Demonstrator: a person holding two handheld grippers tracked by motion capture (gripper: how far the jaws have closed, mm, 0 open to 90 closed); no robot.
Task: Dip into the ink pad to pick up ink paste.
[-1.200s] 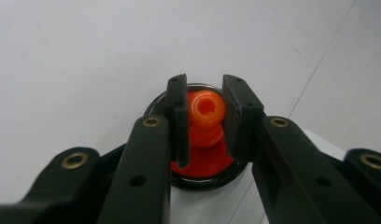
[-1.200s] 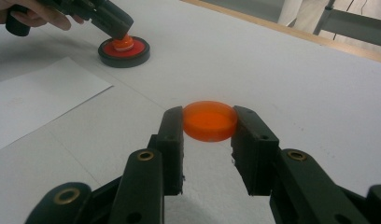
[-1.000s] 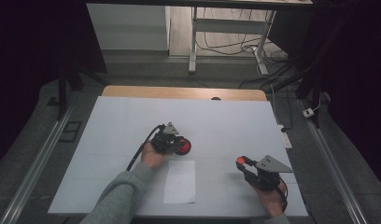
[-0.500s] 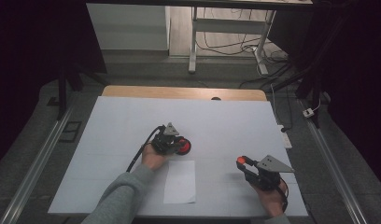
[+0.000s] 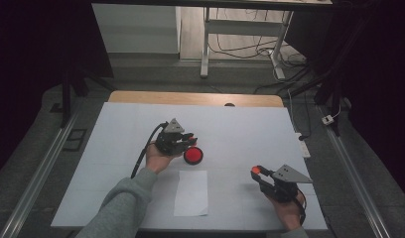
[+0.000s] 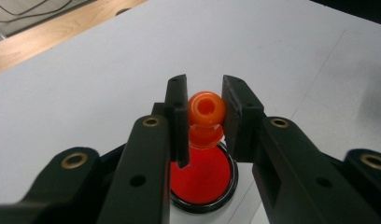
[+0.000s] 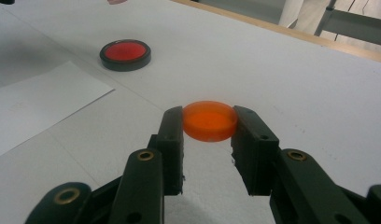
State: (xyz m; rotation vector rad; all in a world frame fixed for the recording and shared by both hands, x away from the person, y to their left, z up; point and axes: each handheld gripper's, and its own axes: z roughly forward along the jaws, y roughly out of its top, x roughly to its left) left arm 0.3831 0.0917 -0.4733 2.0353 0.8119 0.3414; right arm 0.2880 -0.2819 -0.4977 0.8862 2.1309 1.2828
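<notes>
Though still clenching the orange stamp (image 6: 206, 109) by its round knob, have drawn the left tongs (image 6: 206, 100) slightly up and back since a second ago, uncovering nearly all of the red ink pad (image 6: 202, 179) in the high view. Hangs right over the pad now, seemingly clear of it, though cannot tell for sure about contact. Reads as inking done and the lift begun. Leaves the sheet of paper (image 5: 191, 193), lying on the white counter (image 5: 240, 129) just on the person's side of the pad, as the likely next stop. No change on the right: right tongs (image 7: 208, 123) grasping the flat orange disc (image 7: 209, 120) by its rim, probably the pad's lid, low over the counter and well apart from the pad, same spot as before.
</notes>
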